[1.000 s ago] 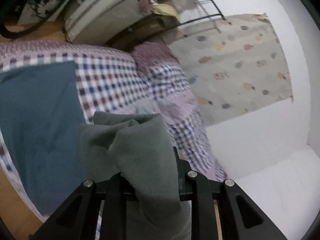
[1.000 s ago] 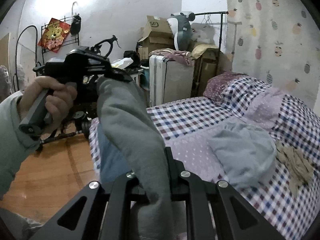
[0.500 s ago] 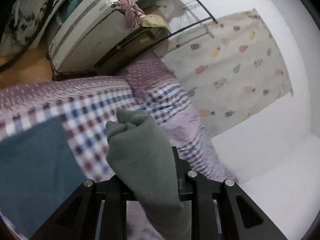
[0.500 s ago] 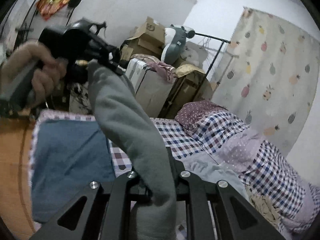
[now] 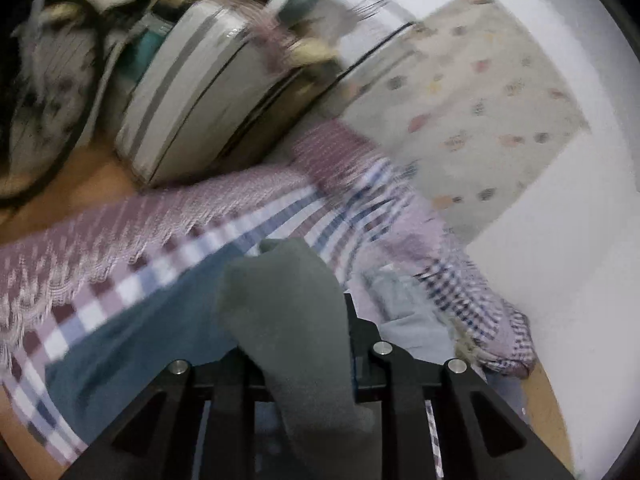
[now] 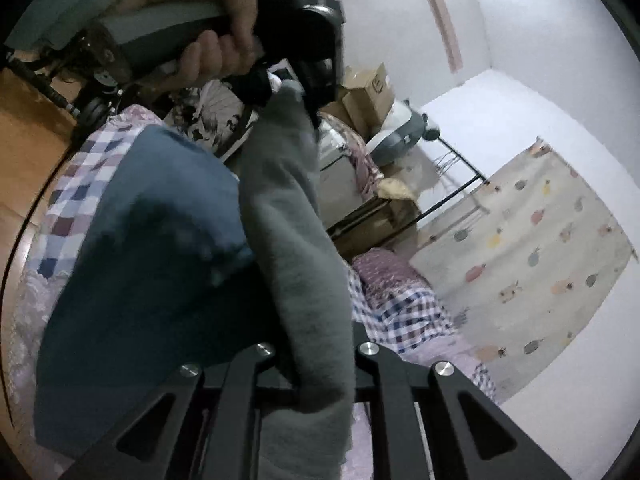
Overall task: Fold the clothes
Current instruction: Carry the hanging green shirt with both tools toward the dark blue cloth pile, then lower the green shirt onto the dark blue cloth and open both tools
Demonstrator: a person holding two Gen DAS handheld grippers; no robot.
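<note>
With both the left tongs (image 5: 296, 344) and right tongs (image 6: 316, 344) clamped on the soft grey fleece garment (image 6: 292, 248), keep its edge taut and lower it flat onto the checked purple bed cover (image 5: 132, 280) toward 12 o'clock.

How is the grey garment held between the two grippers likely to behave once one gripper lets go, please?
The grey garment drapes in soft folds between the left gripper and the right gripper, so it is probably floppy and would hang limp. Its fuzzy surface suggests it would hardly slip.

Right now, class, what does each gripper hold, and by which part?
Both are shut on one grey fleece garment, stretched between them above the bed: the left gripper pinches one bunched end, the right gripper the other. Which part of the garment cannot be told.
</note>
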